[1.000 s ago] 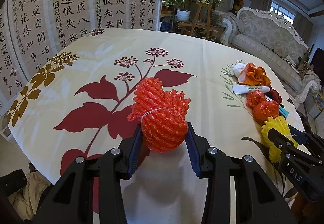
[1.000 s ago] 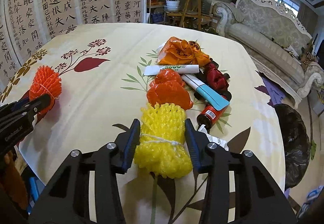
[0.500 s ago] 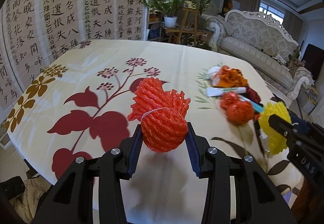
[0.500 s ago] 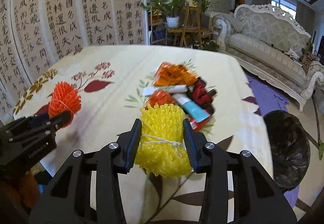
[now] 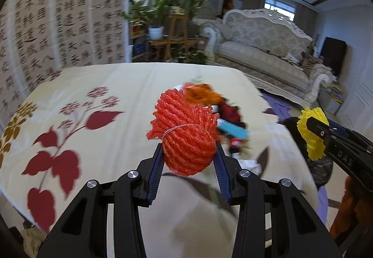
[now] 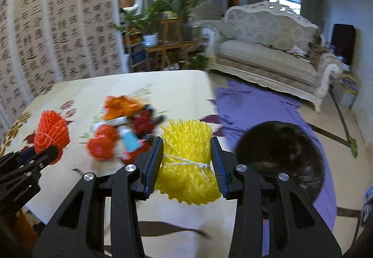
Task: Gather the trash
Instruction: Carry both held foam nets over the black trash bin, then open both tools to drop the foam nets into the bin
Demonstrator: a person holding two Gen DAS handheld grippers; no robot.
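My left gripper (image 5: 188, 160) is shut on a red foam fruit net (image 5: 186, 134) and holds it above the table. My right gripper (image 6: 186, 160) is shut on a yellow foam fruit net (image 6: 188, 162), held above the table's right edge. Each shows in the other view: the yellow net (image 5: 312, 134) at the right, the red net (image 6: 51, 136) at the left. A black trash bag (image 6: 284, 155) stands open on the floor just right of the table. A pile of trash (image 6: 126, 127) lies on the table: orange wrappers, red balls, a white tube, a blue piece.
The table wears a cream cloth with red leaves (image 5: 70, 122). A purple rug (image 6: 256, 104) lies on the floor under the bag. A white sofa (image 6: 270, 52), plant stands (image 6: 167, 31) and a calligraphy screen (image 6: 46, 36) stand behind.
Both grippers have lifted and swung right with their nets. The trash pile has slid left in both views, and the black bag has come nearer in the right wrist view.
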